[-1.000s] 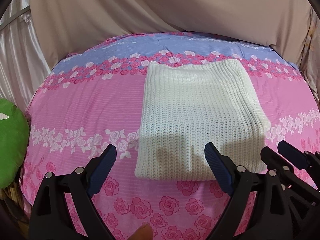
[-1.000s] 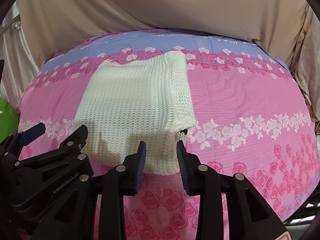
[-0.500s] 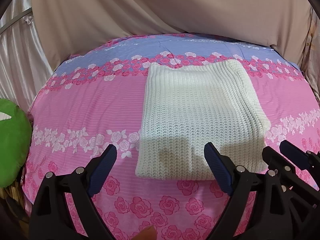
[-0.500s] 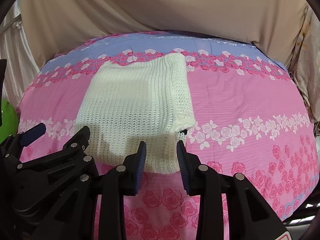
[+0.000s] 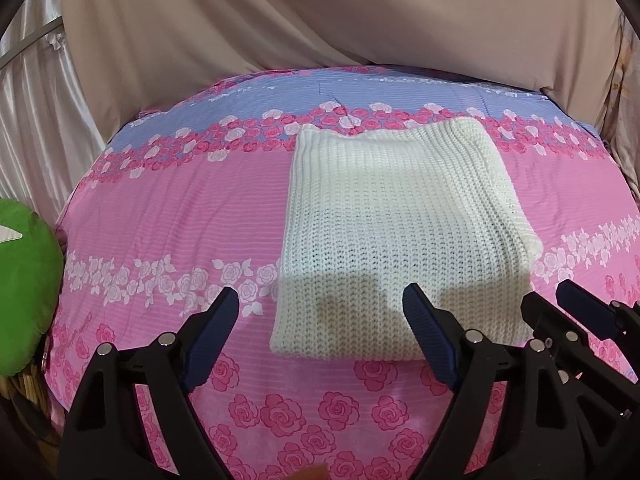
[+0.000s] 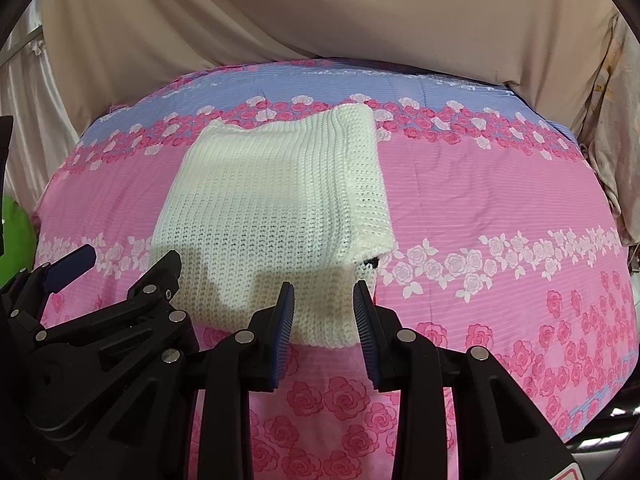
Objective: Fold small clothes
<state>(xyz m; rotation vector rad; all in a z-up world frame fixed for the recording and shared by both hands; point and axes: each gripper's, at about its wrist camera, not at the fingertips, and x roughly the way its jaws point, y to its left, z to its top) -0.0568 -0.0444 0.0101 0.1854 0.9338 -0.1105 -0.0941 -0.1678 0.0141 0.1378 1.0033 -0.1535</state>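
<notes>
A green cushion [image 5: 24,292] sits off the bed's left edge. Your left gripper [image 5: 320,320] hovers at the near edge, jaws spread wide and empty. A folded white knit garment [image 5: 396,236] lies flat mid-bed on the floral sheet [image 5: 168,208]. Your right gripper [image 6: 324,308] hovers over its near edge, jaws narrowly parted, pinching nothing.

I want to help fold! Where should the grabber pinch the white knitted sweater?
Probably the near hem of the white knitted sweater, coming in low from the front. That edge lies flat, closest to the open right gripper, with bare bedsheet before it.
</notes>
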